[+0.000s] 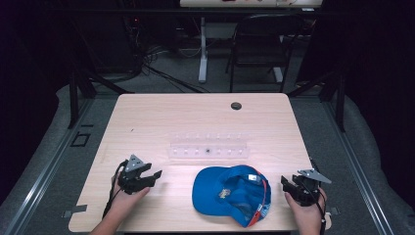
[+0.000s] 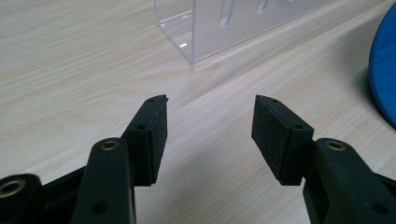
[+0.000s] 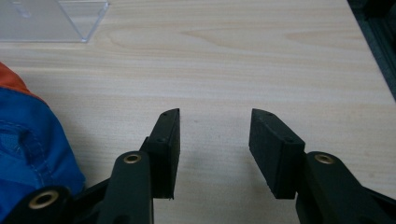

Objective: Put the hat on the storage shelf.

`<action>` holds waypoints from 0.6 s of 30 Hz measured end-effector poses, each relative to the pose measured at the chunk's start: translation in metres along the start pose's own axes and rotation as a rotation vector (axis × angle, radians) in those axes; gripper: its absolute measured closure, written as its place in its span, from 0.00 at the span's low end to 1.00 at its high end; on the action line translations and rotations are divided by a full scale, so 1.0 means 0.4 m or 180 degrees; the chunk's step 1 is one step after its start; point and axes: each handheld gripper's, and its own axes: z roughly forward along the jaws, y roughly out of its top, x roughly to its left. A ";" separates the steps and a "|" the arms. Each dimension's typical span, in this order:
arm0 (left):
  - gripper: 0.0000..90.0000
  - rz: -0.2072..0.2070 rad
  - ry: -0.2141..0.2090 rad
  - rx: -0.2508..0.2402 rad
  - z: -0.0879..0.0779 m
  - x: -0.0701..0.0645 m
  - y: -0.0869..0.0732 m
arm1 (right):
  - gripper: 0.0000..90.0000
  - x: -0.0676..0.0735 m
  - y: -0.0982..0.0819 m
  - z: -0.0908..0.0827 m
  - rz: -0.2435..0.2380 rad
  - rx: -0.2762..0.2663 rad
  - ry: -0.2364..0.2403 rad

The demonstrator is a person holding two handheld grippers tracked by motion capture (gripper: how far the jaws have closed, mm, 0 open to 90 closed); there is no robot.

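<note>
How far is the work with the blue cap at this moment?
Nothing looks done yet. The blue fabric baseball cap lies upside down on the light wooden table, in front of the clear plastic rack. The left gripper and right gripper rest open on either side of it, holding nothing. Grasping and handling the cap is all still left.

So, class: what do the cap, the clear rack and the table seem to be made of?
Cap: blue cloth, matte, stitched seams, probably cotton or polyester.
Rack: clear, glossy plastic, likely acrylic; the table shows through it.
Table: pale wood grain, smooth, possibly laminate.
</note>
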 end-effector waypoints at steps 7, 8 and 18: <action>0.54 -0.0026 -0.0019 0.0096 0.003 0.001 -0.002 | 0.64 -0.005 -0.003 -0.012 0.0168 0.0068 0.0115; 0.54 -0.0020 -0.0047 0.0146 0.005 0.000 -0.002 | 0.64 -0.007 -0.003 -0.017 0.0226 0.0081 0.0152; 0.54 -0.0056 -0.0033 0.0147 0.006 0.000 -0.004 | 0.61 -0.010 -0.003 -0.018 0.0230 0.0168 0.0150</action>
